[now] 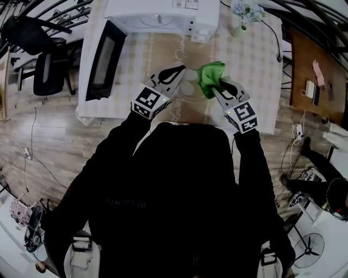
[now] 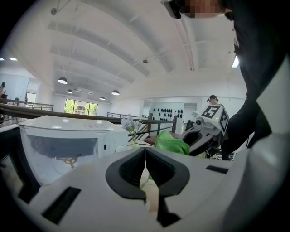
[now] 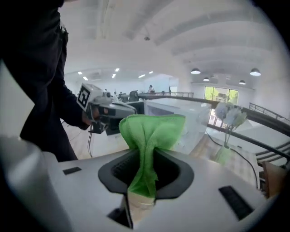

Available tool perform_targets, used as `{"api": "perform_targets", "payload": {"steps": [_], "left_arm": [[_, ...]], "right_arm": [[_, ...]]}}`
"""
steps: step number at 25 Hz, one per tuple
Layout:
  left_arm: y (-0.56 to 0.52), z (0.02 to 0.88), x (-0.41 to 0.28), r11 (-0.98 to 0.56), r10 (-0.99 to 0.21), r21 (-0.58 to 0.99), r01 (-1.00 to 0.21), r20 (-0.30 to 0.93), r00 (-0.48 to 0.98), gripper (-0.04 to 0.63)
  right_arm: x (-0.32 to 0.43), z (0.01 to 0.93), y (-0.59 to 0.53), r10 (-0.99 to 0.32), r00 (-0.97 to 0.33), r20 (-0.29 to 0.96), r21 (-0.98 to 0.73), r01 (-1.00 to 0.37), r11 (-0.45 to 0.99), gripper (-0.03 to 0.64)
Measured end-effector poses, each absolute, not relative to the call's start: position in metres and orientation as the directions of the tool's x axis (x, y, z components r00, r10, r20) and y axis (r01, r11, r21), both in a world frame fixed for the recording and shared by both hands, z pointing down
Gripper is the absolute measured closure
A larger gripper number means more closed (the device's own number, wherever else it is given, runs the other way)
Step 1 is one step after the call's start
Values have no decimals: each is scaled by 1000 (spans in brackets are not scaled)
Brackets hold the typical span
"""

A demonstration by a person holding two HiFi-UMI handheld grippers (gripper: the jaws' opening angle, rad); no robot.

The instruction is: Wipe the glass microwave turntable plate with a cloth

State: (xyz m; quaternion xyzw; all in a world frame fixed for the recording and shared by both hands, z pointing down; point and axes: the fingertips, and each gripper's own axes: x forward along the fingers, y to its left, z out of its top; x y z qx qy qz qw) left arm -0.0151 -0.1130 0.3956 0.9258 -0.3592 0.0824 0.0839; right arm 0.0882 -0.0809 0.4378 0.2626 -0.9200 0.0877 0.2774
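My left gripper [image 1: 181, 71] is shut on the rim of the clear glass turntable plate [image 1: 188, 87], which shows faintly above the table between the two grippers. In the left gripper view the jaws stand almost together with the plate's thin edge [image 2: 151, 192] between them. My right gripper [image 1: 217, 82] is shut on a bright green cloth [image 1: 210, 76] that bunches out past its tips, close beside the plate. In the right gripper view the cloth [image 3: 152, 136] fills the jaws, with the left gripper [image 3: 105, 111] just behind it.
A white microwave [image 1: 163, 16] stands at the back of the checked table [image 1: 163, 49], its dark door [image 1: 103, 59] swung open to the left. A vase of pale flowers [image 1: 244, 13] sits back right. A black chair [image 1: 43, 59] is at left, a wooden side table [image 1: 315, 70] at right.
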Motion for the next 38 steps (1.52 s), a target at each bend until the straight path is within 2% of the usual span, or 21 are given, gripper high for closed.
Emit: {"api": "perform_targets", "payload": {"steps": [6, 11, 16, 32, 38], "left_arm": [[-104, 355, -14, -741, -656, 51, -669, 160, 738, 574], [-95, 316, -7, -760, -644, 18, -650, 112, 757, 574], [-88, 286, -5, -770, -636, 10, -638, 69, 769, 574], [-82, 258, 0, -793, -607, 46, -608, 34, 794, 574], [-83, 267, -3, -791, -608, 58, -609, 36, 793, 574]], "right_arm": [[107, 365, -92, -593, -734, 330, -34, -638, 770, 509], [111, 311, -87, -648, -742, 173, -48, -663, 747, 511], [106, 273, -81, -668, -740, 81, -18, -671, 741, 511], [89, 251, -70, -682, -731, 23, -22, -683, 730, 512], [89, 258, -69, -690, -722, 50, 7, -691, 723, 515]]}}
